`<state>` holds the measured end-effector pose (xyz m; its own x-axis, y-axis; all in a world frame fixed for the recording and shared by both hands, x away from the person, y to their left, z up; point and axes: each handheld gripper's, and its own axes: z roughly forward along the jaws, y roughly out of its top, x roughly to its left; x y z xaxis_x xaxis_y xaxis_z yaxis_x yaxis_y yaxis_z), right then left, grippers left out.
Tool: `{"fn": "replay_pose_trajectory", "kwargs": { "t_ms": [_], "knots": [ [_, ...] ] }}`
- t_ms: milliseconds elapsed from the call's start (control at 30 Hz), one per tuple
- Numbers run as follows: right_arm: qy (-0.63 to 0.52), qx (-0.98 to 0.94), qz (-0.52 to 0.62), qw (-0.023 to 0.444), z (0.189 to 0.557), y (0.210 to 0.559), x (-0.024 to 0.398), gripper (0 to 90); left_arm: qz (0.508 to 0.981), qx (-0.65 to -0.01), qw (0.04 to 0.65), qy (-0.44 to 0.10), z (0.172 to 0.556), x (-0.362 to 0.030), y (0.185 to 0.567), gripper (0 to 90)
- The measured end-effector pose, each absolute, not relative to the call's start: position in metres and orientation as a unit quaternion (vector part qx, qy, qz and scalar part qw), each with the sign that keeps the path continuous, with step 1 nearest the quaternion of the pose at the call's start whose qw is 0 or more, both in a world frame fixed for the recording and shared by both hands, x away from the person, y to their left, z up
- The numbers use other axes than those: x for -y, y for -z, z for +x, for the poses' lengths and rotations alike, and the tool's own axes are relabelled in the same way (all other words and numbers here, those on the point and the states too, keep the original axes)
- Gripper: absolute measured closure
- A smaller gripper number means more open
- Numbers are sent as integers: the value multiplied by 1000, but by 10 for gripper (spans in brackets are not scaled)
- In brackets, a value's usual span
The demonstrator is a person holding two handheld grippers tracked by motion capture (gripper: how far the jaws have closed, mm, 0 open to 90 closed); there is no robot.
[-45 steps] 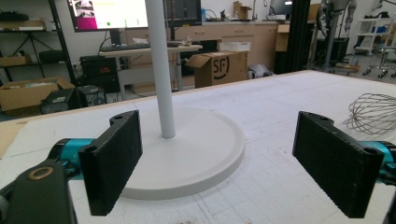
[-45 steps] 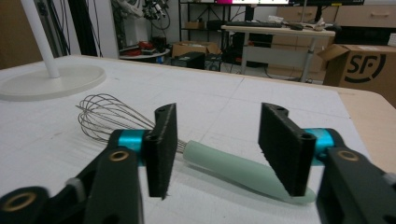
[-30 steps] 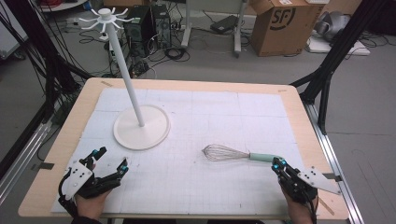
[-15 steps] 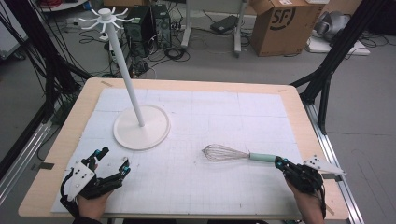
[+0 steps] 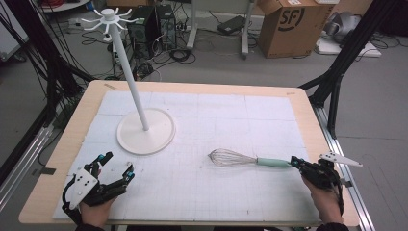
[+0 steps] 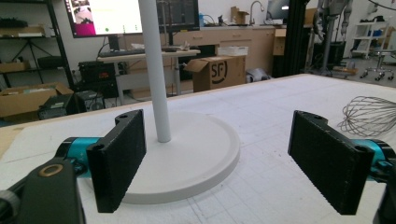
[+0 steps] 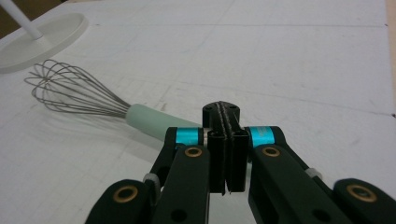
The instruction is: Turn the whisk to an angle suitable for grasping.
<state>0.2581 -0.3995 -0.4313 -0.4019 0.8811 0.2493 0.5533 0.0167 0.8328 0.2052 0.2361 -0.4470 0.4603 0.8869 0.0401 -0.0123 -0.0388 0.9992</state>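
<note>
shifted outward and toward the counter's right edge since a second back: right hand-held gripper (image 5: 294, 162), jaws pressed flat together with nothing between them in the right gripper view. unchanged over the same span: left hand-held gripper (image 5: 115, 169), parked near the front left corner, jaws wide apart and empty.

whisk (image 5: 243, 158) flat on the white mat, right of centre. long axis running roughly left-right across the counter, wire head toward the stand (image 5: 146, 132), pale green handle (image 7: 149, 122) pointing at the right hand-held gripper. handle end just beside the closed tips, possibly touching; cannot tell from above. nearer by far to the right hand than to the left.

right hand low, wrist near the counter (image 5: 312, 120) edge, tool aimed level along the handle's line. likely needs opening before any grasp on the handle.
</note>
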Motion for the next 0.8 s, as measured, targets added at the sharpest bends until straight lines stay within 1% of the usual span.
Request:
{"fn": "replay_pose_trajectory", "kwargs": {
  "t_ms": [333,367,800],
  "knots": [
    [-434,-703,535,178,268,434,410,900,613,-356,595,-378,205,-236,447,188],
    [-424,-708,538,171,269,436,410,900,613,-357,595,-378,205,-236,447,187],
    [-382,-715,563,160,279,448,412,900,612,-356,596,-379,205,-237,447,187]
  ]
}}
